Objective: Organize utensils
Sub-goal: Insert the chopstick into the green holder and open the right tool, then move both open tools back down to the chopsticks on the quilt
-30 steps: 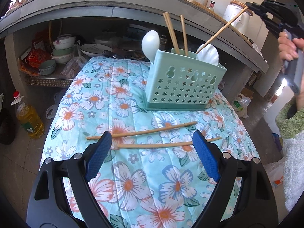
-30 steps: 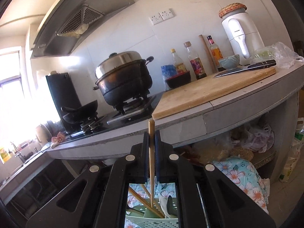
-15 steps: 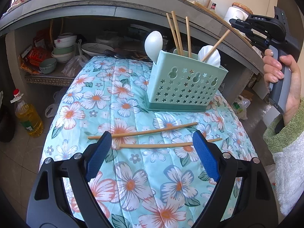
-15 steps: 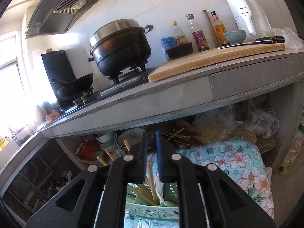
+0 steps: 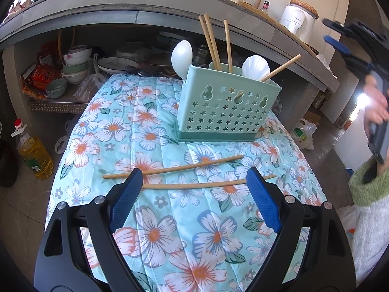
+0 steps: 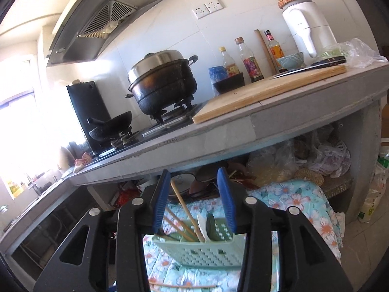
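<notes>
That last chopstick [image 5: 279, 70] leans far over the green utensil caddy's [image 5: 226, 114] corner, so a brush from the right gripper [image 6: 194, 194] could tip it out. That gripper's jaws have just been opening, about half apart, empty; the left gripper [image 5: 194, 189] hangs wide over two chopsticks [image 5: 175, 169] on the floral cloth [image 5: 150, 231], touching nothing

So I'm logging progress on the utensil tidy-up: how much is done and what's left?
Done: four chopsticks and two white spoons stand in the green holder. In hand: nothing. The right tongs have just been opening above the holder and grip no chopstick; the left tongs are open and empty. Left: two chopsticks lie loose on the floral cloth.
</notes>
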{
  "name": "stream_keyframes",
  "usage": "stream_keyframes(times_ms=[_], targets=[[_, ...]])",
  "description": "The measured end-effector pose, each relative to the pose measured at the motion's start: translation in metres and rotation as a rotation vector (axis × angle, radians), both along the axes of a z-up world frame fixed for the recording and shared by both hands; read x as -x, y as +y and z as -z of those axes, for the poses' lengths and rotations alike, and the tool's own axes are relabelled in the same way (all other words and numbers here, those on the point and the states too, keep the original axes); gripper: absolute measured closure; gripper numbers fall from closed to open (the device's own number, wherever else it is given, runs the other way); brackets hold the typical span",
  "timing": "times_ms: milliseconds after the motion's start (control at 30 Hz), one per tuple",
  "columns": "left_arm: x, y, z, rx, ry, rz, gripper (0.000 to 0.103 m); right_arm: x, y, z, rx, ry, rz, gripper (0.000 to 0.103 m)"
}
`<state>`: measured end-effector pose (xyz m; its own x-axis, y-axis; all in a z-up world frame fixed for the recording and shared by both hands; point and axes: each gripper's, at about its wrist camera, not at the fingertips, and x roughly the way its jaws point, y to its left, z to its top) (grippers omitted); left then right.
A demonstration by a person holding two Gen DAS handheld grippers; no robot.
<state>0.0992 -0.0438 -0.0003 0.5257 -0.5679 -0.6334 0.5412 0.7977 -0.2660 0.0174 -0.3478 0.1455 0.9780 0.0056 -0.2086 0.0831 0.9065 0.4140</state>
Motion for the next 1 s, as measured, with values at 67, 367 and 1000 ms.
stream_keyframes(times_ms=[67, 367, 1000], targets=[[0.000, -0.002, 0.001, -0.006, 0.002, 0.003, 0.020, 0.019, -0.002, 0.011, -0.014, 0.015, 0.006, 0.058], [0.004, -0.019, 0.008, -0.072, 0.001, 0.024, 0.020, 0.072, 0.003, 0.128, -0.231, 0.258, 0.108, 0.051], [0.022, -0.047, 0.006, -0.205, -0.026, 0.020, 0.020, 0.088, -0.002, 0.218, -0.363, 0.471, 0.115, 0.043]])
